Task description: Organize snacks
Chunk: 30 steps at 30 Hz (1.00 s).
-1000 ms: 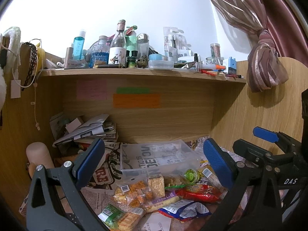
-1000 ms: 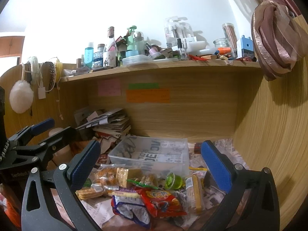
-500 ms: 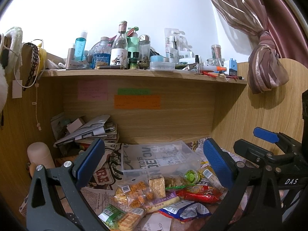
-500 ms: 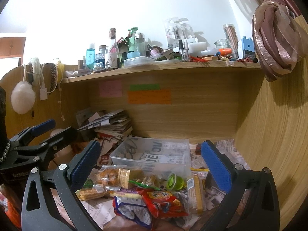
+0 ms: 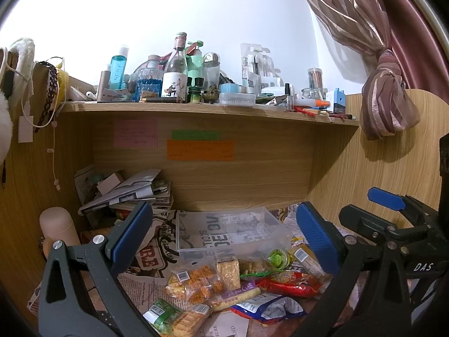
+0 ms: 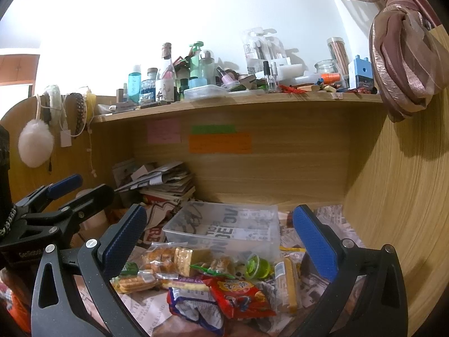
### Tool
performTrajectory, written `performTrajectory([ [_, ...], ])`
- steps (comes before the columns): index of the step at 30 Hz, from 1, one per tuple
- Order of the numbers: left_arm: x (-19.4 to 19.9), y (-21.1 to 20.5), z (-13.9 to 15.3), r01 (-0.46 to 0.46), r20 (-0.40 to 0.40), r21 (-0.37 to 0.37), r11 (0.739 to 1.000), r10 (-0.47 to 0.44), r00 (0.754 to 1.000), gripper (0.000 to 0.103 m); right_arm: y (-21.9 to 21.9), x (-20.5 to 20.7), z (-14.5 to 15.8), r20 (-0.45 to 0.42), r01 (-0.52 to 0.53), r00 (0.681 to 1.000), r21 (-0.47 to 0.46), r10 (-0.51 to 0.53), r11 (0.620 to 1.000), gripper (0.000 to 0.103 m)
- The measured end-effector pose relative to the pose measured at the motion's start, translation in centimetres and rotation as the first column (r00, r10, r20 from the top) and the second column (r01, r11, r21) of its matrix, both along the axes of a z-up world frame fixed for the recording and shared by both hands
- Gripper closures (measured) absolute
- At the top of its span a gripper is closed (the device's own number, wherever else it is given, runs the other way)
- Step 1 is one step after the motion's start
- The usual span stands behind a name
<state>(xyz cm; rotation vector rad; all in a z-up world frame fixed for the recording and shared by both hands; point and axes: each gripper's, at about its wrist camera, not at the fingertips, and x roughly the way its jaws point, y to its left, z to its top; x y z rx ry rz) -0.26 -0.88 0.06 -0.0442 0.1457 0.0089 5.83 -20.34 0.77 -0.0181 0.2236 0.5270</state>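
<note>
Left claw (image 5: 224, 236) spread wide and empty, right claw (image 6: 219, 236) likewise, both hung above snacks (image 6: 224, 278) heaped before a clear bin (image 6: 224, 230) on the counter (image 6: 331, 224).

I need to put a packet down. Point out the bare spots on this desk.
The clear bin is empty inside, the best spot. Newspaper lies bare between the bin and the right wall. The front is crowded with snack packets, the back left corner with stacked papers.
</note>
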Motion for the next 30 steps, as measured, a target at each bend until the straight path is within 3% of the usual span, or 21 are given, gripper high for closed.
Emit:
performTrajectory([
  [18,0.1,0.3,0.0,0.0,-0.005,-0.014,1.0,0.0,1.0,0.0,0.5,0.1,0.1,-0.008,-0.007,1.0,-0.001,0.007,1.0,0.0],
  [30,2.1,1.1,-1.6,0.022,-0.08,-0.041,0.999,-0.025,0.996,0.0,0.3,1.9,-1.2,-0.065,0.004,0.998,-0.018,-0.005,1.0,0.0],
])
